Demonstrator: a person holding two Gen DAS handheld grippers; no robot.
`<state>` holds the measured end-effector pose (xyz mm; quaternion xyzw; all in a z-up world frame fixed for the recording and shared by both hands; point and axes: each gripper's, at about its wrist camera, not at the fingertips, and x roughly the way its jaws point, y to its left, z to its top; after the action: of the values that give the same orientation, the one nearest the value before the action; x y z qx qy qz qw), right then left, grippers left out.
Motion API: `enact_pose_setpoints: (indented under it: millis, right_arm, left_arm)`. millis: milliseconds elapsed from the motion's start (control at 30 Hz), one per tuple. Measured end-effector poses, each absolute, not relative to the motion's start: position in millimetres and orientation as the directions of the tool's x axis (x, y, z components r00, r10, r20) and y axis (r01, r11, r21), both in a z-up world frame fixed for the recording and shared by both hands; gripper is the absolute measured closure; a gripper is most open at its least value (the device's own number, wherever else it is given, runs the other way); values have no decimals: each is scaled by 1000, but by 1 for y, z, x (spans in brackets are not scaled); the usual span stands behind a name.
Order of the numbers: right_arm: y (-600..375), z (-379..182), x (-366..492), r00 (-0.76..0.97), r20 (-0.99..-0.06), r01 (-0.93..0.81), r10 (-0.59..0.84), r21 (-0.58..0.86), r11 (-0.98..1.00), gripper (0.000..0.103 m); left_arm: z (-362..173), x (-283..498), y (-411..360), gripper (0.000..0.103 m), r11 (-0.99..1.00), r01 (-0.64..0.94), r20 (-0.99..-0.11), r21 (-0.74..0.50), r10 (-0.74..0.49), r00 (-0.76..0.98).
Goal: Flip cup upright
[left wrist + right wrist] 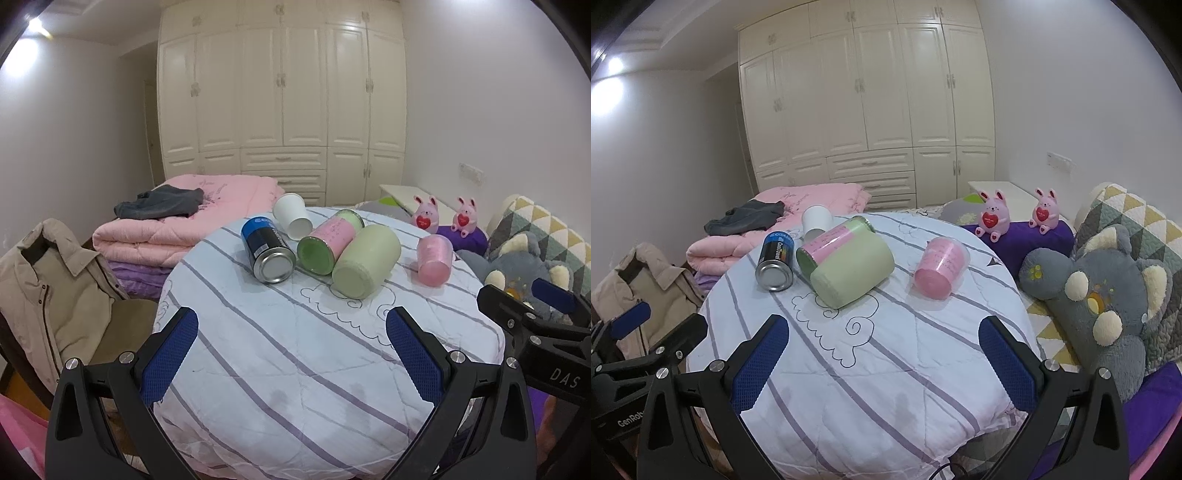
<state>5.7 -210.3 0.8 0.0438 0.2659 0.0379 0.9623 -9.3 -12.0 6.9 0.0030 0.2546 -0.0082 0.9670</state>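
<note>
Nothing is flipped yet: 5 containers are lying on their sides in the middle of each frame, on the striped quilt (886, 369). The pink cup (941, 266) is lying apart at center right, near the green cup (851, 271). The right gripper (882, 363) and left gripper (291, 356) are hovering at the bottom, jaws wide and holding nothing.

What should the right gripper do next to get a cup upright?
Probably ease the right gripper forward toward the pink cup. Its jaws are open and empty, well short of the cups, and that cup lies on its side apart from the others on the striped cloth, nearest this gripper's side.
</note>
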Motion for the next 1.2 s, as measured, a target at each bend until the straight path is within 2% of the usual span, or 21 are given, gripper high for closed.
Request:
enact_pose_setpoints:
  millis: [967,1200]
  right_arm:
    - [-215,0,6,846,-525,-35,95,122,992,0]
    - [-218,0,7,838,-529,-59,135,157,986,0]
  left_arm:
    - [9,-11,-12,0,1000,11,-486,18,-1,874]
    - [9,-6,-14,0,999,2,-503,34,15,864]
